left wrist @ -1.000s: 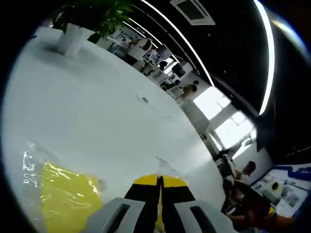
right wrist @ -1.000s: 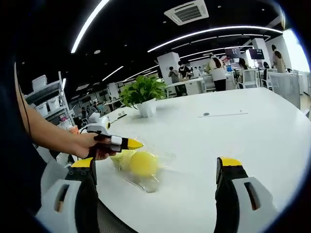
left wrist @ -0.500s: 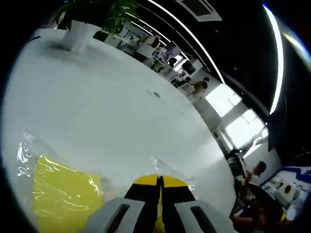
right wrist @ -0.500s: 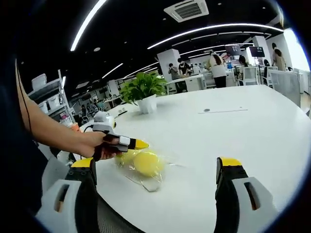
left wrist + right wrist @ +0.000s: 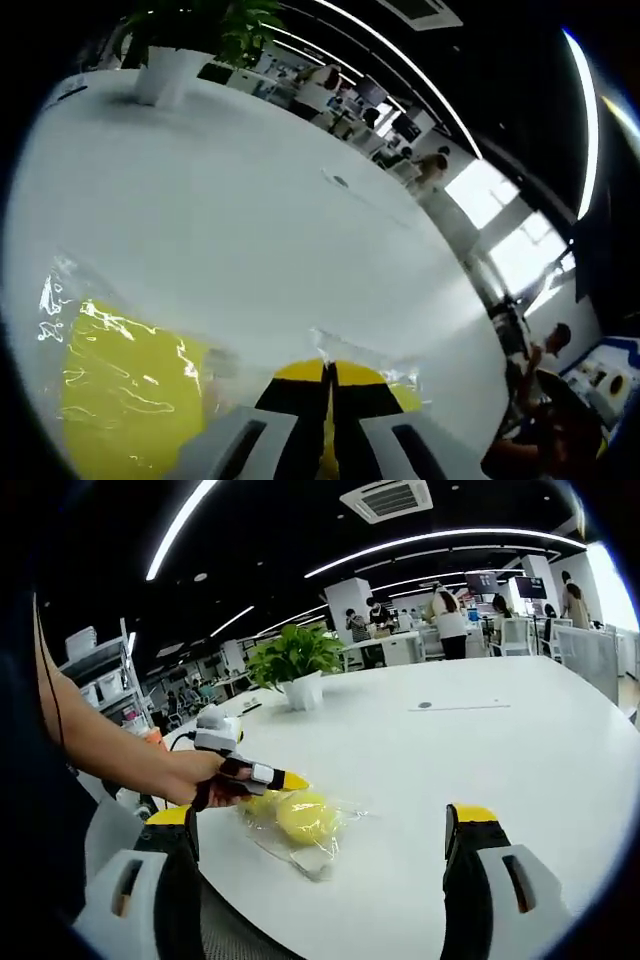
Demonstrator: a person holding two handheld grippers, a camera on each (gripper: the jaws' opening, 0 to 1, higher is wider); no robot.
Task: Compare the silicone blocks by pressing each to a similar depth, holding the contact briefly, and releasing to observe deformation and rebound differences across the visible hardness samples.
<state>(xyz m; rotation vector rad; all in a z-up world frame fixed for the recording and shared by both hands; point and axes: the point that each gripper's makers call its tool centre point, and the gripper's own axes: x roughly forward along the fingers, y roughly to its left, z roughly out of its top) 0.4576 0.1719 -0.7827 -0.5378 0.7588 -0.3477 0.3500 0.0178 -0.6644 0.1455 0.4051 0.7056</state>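
Now left hand-held gripper, jaws together, touches bagged yellow silicone blocks; right hand-held gripper spread wide.

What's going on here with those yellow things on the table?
A person is working at a white table with a tool in each hand. The left tool, jaws shut, has its yellow tip down at yellow silicone blocks wrapped in clear plastic. The right tool is held back from them with its jaws wide open. A potted plant stands farther along the table.

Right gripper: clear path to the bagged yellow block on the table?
Probably yes. The right gripper is open, and bare white table lies between it and the yellow block; the left gripper crowds only the block's far side.
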